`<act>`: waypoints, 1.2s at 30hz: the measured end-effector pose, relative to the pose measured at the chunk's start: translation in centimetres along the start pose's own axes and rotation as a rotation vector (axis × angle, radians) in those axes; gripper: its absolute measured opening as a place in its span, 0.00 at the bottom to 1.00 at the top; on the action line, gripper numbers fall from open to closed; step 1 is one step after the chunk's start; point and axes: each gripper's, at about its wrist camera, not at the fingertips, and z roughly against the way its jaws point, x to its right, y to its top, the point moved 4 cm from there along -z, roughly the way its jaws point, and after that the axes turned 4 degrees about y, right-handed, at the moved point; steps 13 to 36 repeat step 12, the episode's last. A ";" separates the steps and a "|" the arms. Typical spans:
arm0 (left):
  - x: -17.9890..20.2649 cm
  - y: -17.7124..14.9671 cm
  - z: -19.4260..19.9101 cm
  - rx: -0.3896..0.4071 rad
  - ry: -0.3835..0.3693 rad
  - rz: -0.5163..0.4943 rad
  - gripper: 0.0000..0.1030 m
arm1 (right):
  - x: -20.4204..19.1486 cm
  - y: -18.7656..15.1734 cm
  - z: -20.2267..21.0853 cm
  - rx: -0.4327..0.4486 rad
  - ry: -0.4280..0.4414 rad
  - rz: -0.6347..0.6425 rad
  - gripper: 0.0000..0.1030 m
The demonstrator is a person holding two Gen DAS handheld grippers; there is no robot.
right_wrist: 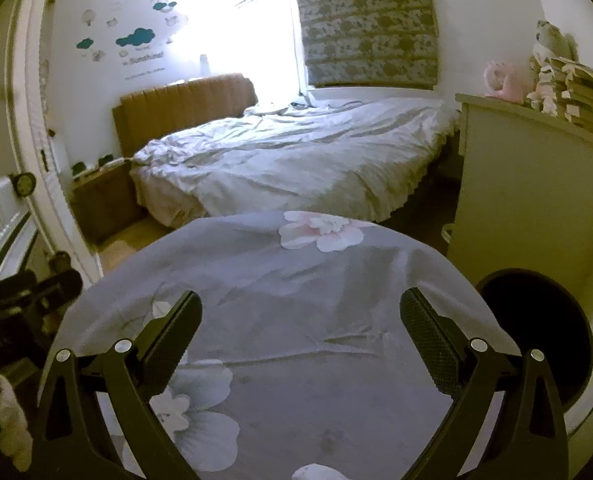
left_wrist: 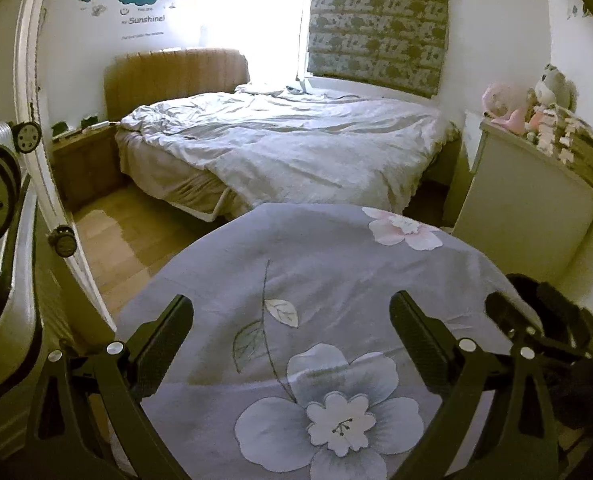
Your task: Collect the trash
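**Left wrist view.** Left gripper [left_wrist: 290, 300] spread wide with nothing held, hanging above the near half of a round table under a grey flowered cloth [left_wrist: 336, 264]. No wrapper, tissue or other litter to be seen on the cloth here, from near edge to far edge. At the right edge of the table, a part of the right gripper [left_wrist: 532, 320], dark and blurred. Beyond the far edge, a bed [left_wrist: 296, 148] with a crumpled white cover, too distant to tell any litter on it.

**Right wrist view.** Right gripper [right_wrist: 300, 294] also spread wide and empty, above the middle of the same cloth. At the near edge of the table, cut by the bottom of the picture, a pale scrap [right_wrist: 316, 472]: behind the fingertips, about midway between the two jaws. Possibly a tissue, but not sure. Just off the right edge of the table and lower, a dark round opening [right_wrist: 536, 332], probably a bin, its inside too dark to read.

**Step in hand, as a judgement.** Fitting both a search for pieces to pick and a table almost cleared. If the scrap is trash, then a pull back toward the near edge and a lowering over it before closing.
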 end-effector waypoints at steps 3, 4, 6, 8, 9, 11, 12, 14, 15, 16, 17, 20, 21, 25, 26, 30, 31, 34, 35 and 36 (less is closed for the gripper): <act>0.1 0.0 0.5 0.035 0.002 -0.015 0.95 | 0.2 -0.2 -0.1 -0.007 0.003 -0.008 0.95; 0.2 0.1 0.5 0.037 0.000 -0.015 0.95 | 0.2 -0.2 -0.2 -0.007 0.003 -0.007 0.95; 0.2 0.1 0.4 0.026 -0.006 -0.014 0.95 | 0.2 -0.2 -0.2 -0.006 0.002 -0.006 0.95; 0.1 0.2 0.0 0.000 -0.019 -0.015 0.95 | 0.2 -0.3 -0.2 -0.009 0.003 -0.003 0.95; 0.1 0.2 -0.2 -0.006 -0.014 -0.012 0.95 | 0.2 -0.3 -0.2 -0.009 0.005 -0.001 0.95; 0.0 0.2 -0.3 -0.011 -0.011 -0.004 0.95 | 0.2 -0.3 -0.3 -0.008 0.006 0.002 0.95; -0.1 0.2 -0.5 -0.018 -0.014 -0.001 0.95 | 0.3 -0.4 -0.3 -0.009 0.007 0.003 0.95; -0.1 0.2 -0.5 -0.018 -0.014 -0.001 0.95 | 0.3 -0.4 -0.3 -0.009 0.007 0.003 0.95; -0.1 0.2 -0.5 -0.018 -0.014 -0.001 0.95 | 0.3 -0.4 -0.3 -0.009 0.007 0.003 0.95; -0.1 0.2 -0.5 -0.018 -0.014 -0.001 0.95 | 0.3 -0.4 -0.3 -0.009 0.007 0.003 0.95; -0.1 0.2 -0.5 -0.018 -0.014 -0.001 0.95 | 0.3 -0.4 -0.3 -0.009 0.007 0.003 0.95; -0.1 0.2 -0.5 -0.018 -0.014 -0.001 0.95 | 0.3 -0.4 -0.3 -0.009 0.007 0.003 0.95; -0.1 0.2 -0.5 -0.018 -0.014 -0.001 0.95 | 0.3 -0.4 -0.3 -0.009 0.007 0.003 0.95; -0.1 0.2 -0.5 -0.018 -0.014 -0.001 0.95 | 0.3 -0.4 -0.3 -0.009 0.007 0.003 0.95; -0.1 0.2 -0.5 -0.018 -0.014 -0.001 0.95 | 0.3 -0.4 -0.3 -0.009 0.007 0.003 0.95; -0.1 0.2 -0.5 -0.018 -0.014 -0.001 0.95 | 0.3 -0.4 -0.3 -0.009 0.007 0.003 0.95; -0.1 0.2 -0.5 -0.018 -0.014 -0.001 0.95 | 0.3 -0.4 -0.3 -0.009 0.007 0.003 0.95; -0.1 0.2 -0.5 -0.018 -0.014 -0.001 0.95 | 0.3 -0.4 -0.3 -0.009 0.007 0.003 0.95; -0.1 0.2 -0.5 -0.018 -0.014 -0.001 0.95 | 0.3 -0.4 -0.3 -0.009 0.007 0.003 0.95; -0.1 0.2 -0.5 -0.018 -0.014 -0.001 0.95 | 0.3 -0.4 -0.3 -0.009 0.007 0.003 0.95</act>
